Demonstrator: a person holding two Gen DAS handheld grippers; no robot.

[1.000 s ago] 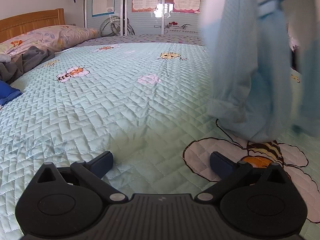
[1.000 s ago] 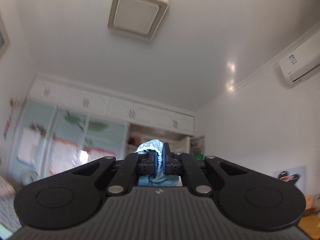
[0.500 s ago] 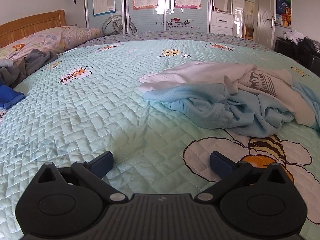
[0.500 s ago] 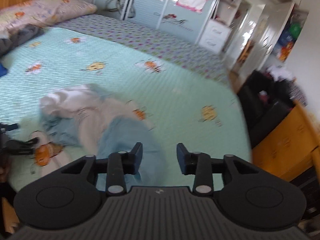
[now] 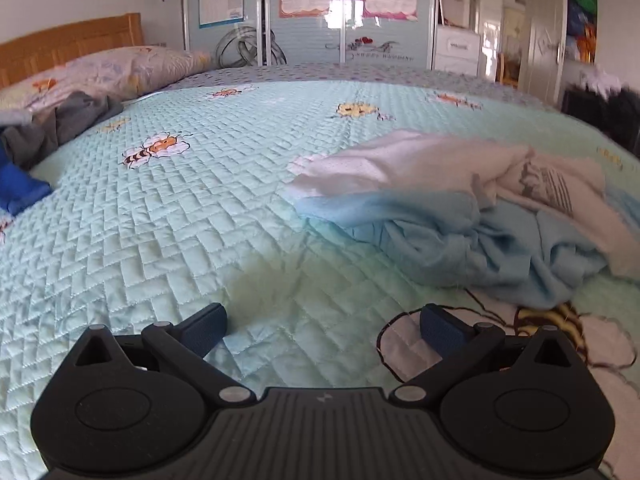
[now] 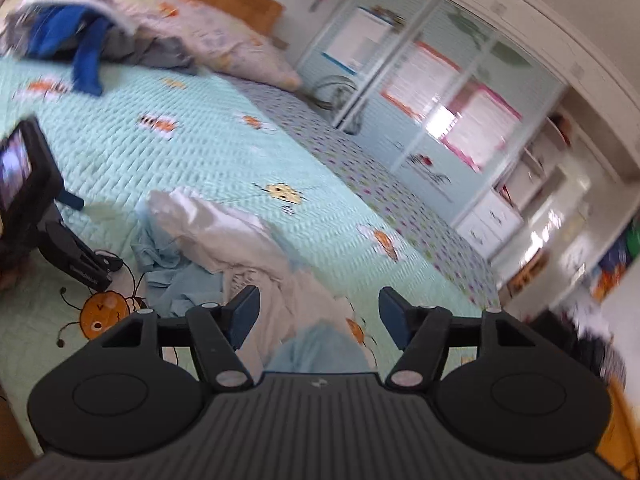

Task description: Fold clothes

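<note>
A second ago the light blue and white garment (image 5: 472, 220) was hung in the air, pinched at a fold between the closed pads of the right gripper (image 6: 318, 318), whose camera was then turned up at the ceiling; it is now seen dropped in a crumpled heap on the quilted bedspread (image 5: 180, 208), just beyond the bee print near the left gripper (image 5: 322, 324). The right gripper's jaws have just been opening, and nothing is clamped between them now: the pads stand well apart above the heap, with cloth visible below the gap, though whether any fold is brushed cannot be told. The right wrist view is tilted and smeared by motion, so the wardrobe doors (image 6: 420, 92) and the far right of the room are hard to make out. The garment's right edge is cut off in the left wrist view, and its printed lettering cannot be read. The pile of dark and blue clothes (image 5: 48, 128) by the pillow (image 5: 120, 76) is partly cropped at the frame's left. The left gripper is held wide apart over the bedspread, with nothing gripped, as it was before.
</note>
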